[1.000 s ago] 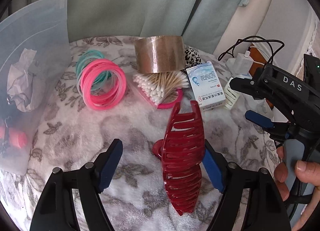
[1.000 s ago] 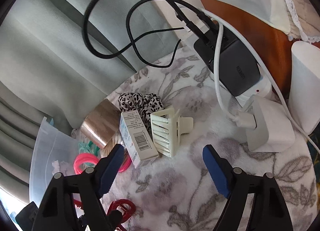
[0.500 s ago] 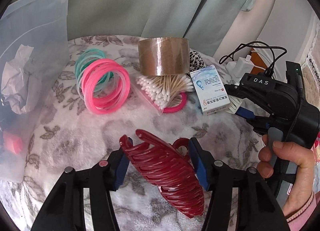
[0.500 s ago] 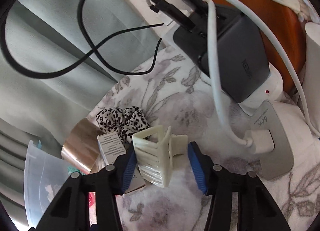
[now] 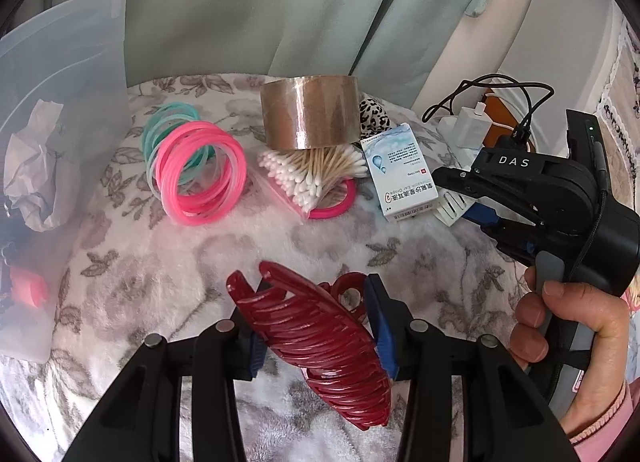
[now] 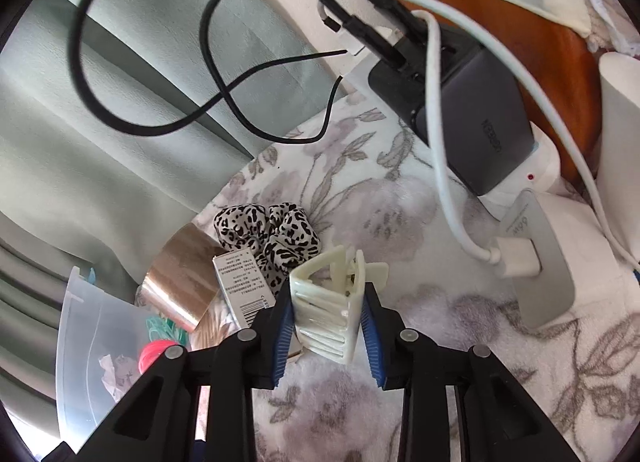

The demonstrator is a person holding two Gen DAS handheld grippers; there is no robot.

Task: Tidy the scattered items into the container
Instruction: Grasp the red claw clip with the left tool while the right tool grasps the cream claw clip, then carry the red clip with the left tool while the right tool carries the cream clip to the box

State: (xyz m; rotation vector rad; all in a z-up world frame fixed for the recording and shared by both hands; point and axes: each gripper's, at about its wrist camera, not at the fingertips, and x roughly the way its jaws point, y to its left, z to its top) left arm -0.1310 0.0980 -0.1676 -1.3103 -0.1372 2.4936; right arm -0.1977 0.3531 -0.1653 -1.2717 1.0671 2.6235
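Observation:
A dark red hair claw (image 5: 316,334) lies slantwise on the flowered blanket between the blue pads of my left gripper (image 5: 316,302). Its jaws are closing, and both pads touch the claw. In the right wrist view a cream hair claw (image 6: 328,314) stands between the pads of my right gripper (image 6: 326,294). Those jaws are closing too and press its two sides. The left wrist view shows the right gripper (image 5: 456,202) at the right, a hand on its grip. The clear plastic container (image 5: 60,82) stands at the left, holding crumpled paper and a red item.
Pink bands (image 5: 200,174), teal bands (image 5: 168,122), a tape roll (image 5: 308,114), cotton swabs (image 5: 316,170) and a small box (image 5: 400,170) lie behind the red claw. A leopard scrunchie (image 6: 268,238), a black charger (image 6: 472,130), a white plug (image 6: 536,258) and looping cables crowd the right.
Both grippers' jaws have narrowed from wide open onto their claws. The red claw has swung from upright to slanted between the left pads. The cream claw now sits between the right pads.

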